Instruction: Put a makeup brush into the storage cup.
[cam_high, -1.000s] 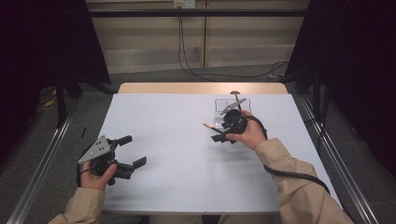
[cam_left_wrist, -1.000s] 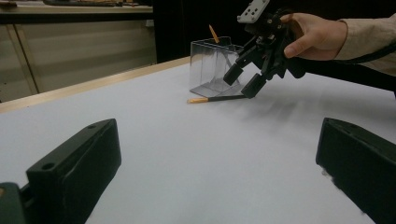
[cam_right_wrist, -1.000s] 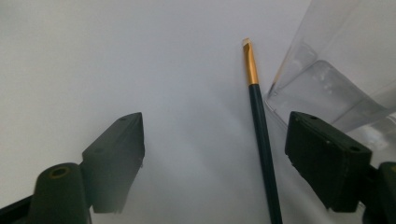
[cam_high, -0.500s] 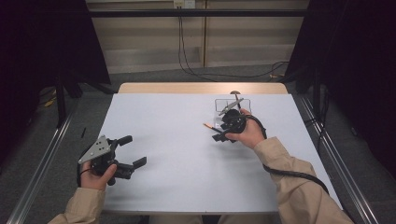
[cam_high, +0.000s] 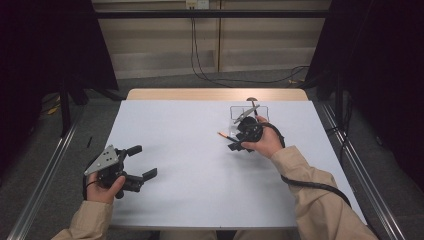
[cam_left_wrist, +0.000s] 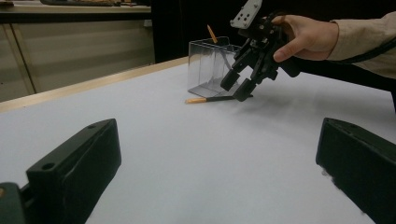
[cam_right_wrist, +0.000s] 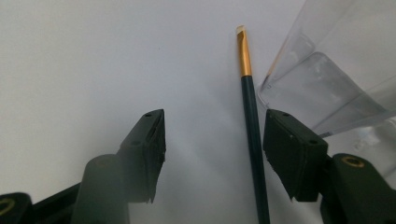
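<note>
A thin brush (cam_right_wrist: 252, 126) with a dark green handle and a gold ferrule lies flat on the white table (cam_high: 190, 150), beside a clear plastic holder (cam_high: 249, 112). My right gripper (cam_right_wrist: 215, 135) is open and low over the table. The brush handle runs between its jaws, close to the right one. From the left gripper view, the brush (cam_left_wrist: 210, 99) lies at the tips of that right gripper (cam_left_wrist: 240, 86). My left gripper (cam_high: 144, 161) is open with nothing between its fingers, held near the table's front left.
The clear holder (cam_left_wrist: 208, 65) stands upright at the back right, with an orange-tipped stick (cam_left_wrist: 212, 33) in it. The table's wooden far edge (cam_high: 215, 94) lies behind it. Cables trail across the floor beyond.
</note>
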